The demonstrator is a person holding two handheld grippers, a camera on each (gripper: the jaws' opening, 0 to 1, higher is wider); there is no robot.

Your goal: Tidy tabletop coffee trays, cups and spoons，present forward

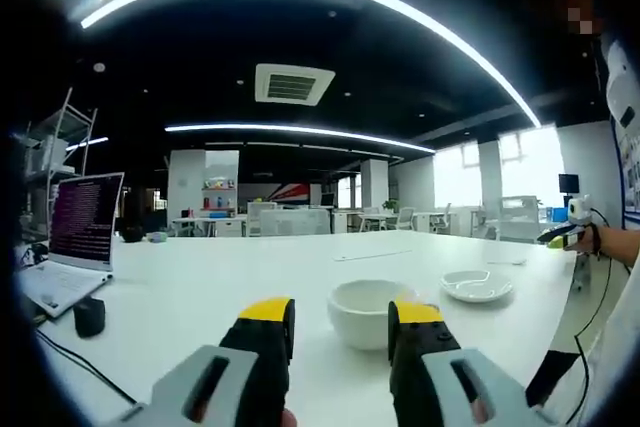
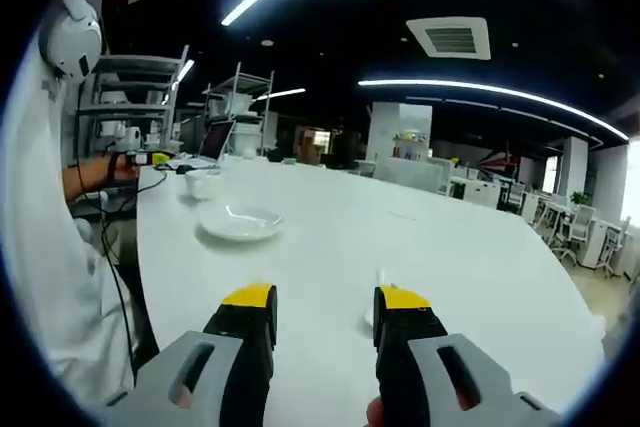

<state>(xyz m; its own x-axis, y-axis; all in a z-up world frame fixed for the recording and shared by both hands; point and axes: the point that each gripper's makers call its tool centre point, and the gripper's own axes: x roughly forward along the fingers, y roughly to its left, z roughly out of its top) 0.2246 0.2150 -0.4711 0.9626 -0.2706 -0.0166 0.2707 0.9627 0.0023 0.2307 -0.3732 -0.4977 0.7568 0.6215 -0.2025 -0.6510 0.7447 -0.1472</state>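
Left gripper view: laptop (image 1: 85,222) far left; both grippers spread, empty, cup (image 1: 368,309) ahead.

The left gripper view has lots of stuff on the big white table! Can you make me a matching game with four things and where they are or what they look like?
Things:
1. cup
2. saucer
3. laptop
4. left gripper

Descriptions:
A. open, screen lit, at the table's left edge
B. white and shallow, lying right of the cup
C. yellow-tipped jaws held apart
D. white, standing just beyond the jaw tips

Pairs: 1-D, 2-B, 3-A, 4-C
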